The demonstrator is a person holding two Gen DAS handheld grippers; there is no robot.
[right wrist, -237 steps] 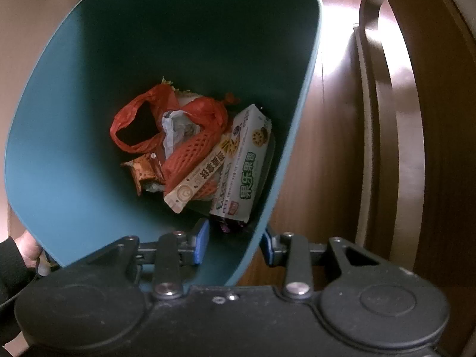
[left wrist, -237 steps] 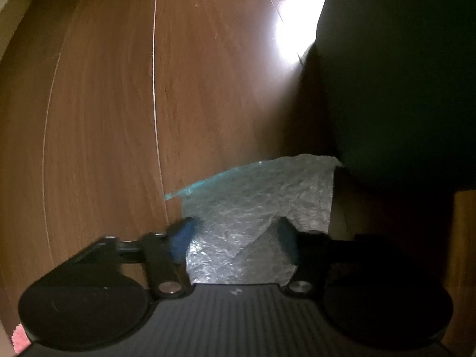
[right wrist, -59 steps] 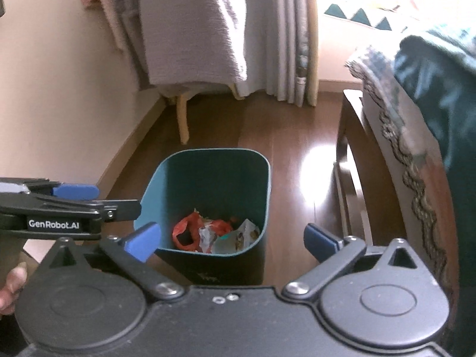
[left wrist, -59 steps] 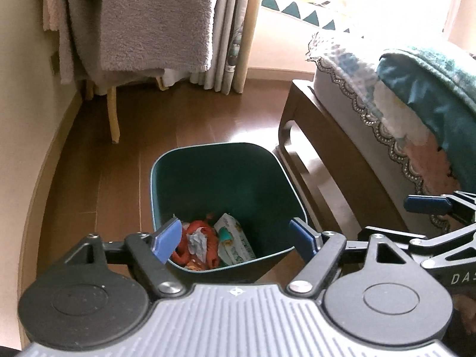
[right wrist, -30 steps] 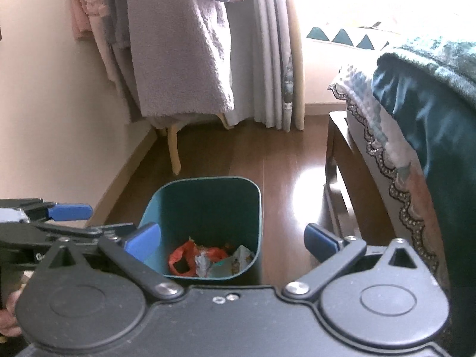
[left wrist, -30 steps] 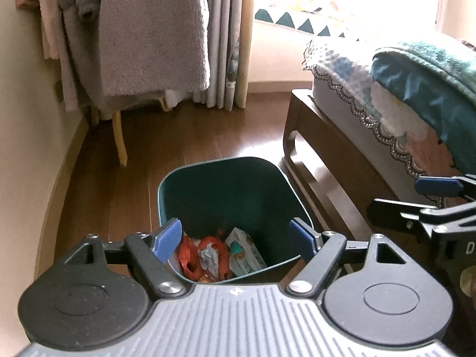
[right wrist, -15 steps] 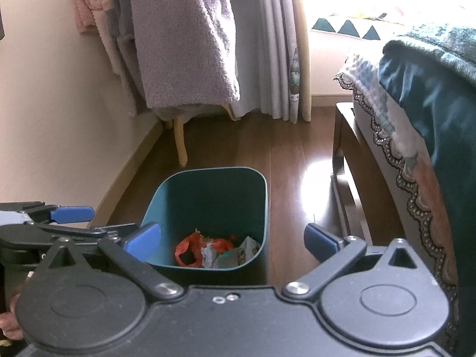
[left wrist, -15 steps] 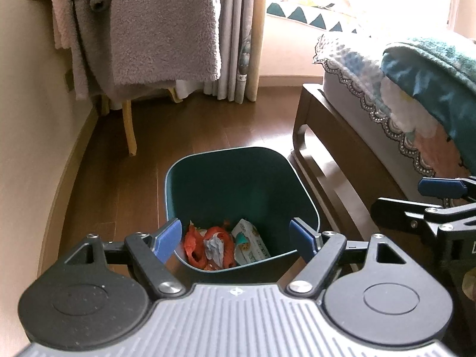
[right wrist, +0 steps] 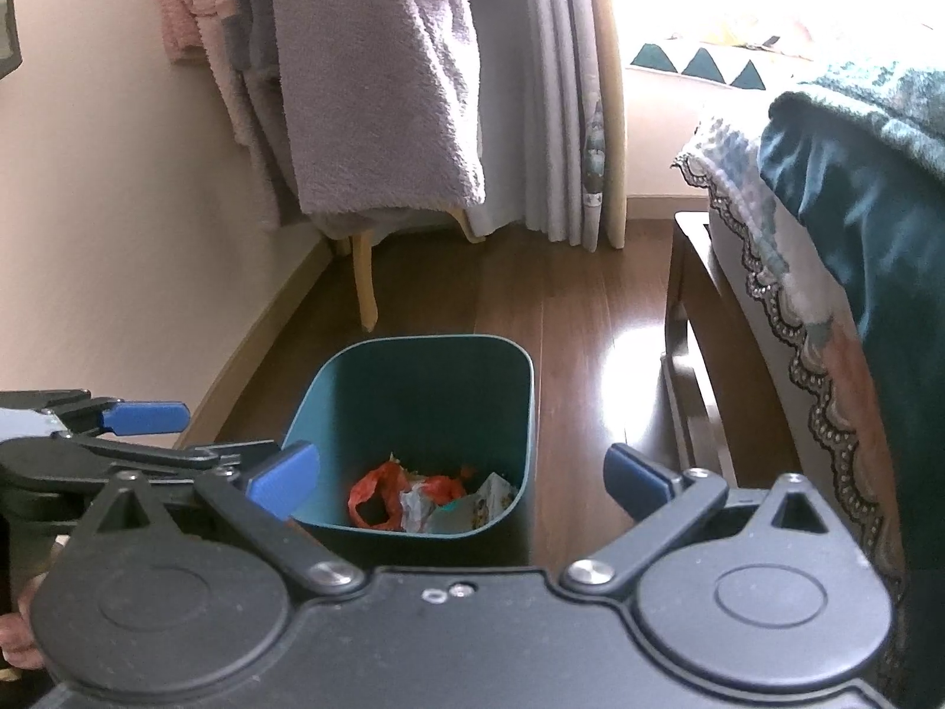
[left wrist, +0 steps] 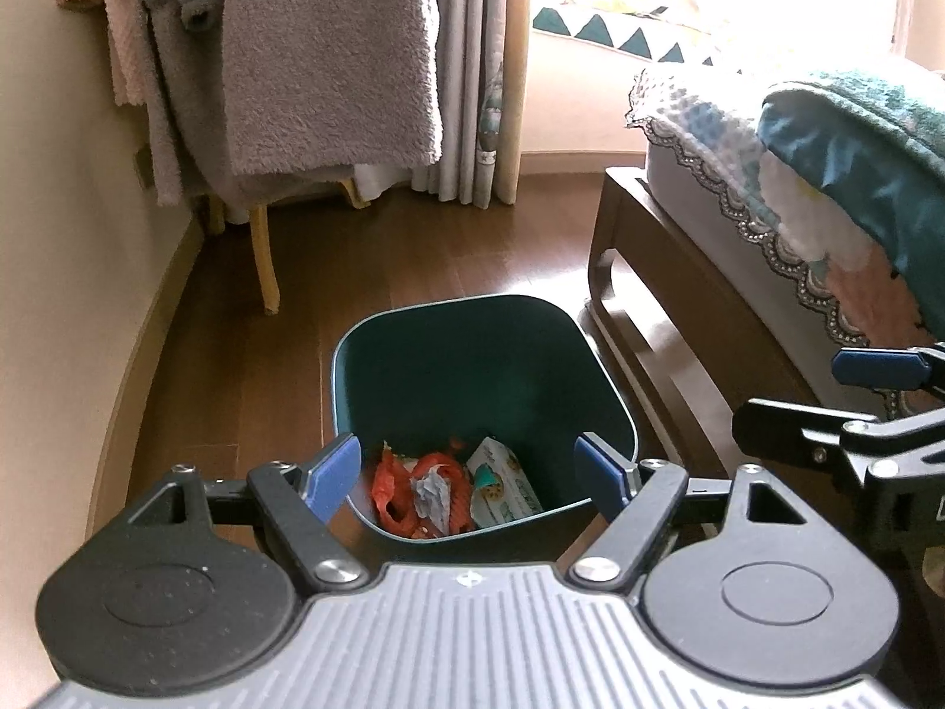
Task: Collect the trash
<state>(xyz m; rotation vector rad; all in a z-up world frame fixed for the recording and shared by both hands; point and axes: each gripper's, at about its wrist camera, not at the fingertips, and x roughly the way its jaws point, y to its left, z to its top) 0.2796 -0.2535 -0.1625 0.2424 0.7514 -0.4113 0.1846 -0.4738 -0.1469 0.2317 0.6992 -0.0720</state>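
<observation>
A dark teal trash bin (left wrist: 354, 378) stands upright on the wood floor; it also shows in the right wrist view (right wrist: 525, 413). Inside lie an orange net bag (left wrist: 396, 493), crumpled plastic (left wrist: 431, 493) and a printed snack box (left wrist: 502, 484); the same trash (right wrist: 413, 493) shows in the right wrist view. My left gripper (left wrist: 466, 475) is open and empty, held above the bin's near side. My right gripper (right wrist: 460, 475) is open and empty, also above the bin. Each gripper shows at the edge of the other's view.
A bed (left wrist: 768, 189) with a wooden frame (left wrist: 644, 319) stands right of the bin. Towels and robes (left wrist: 319, 53) hang over a wooden rack leg (left wrist: 266, 260) by the left wall. Curtains (left wrist: 484, 71) hang at the back.
Both grippers let go and rose from floor level to high above the bin, which now stands upright. Over the last second both views shifted only slightly.
</observation>
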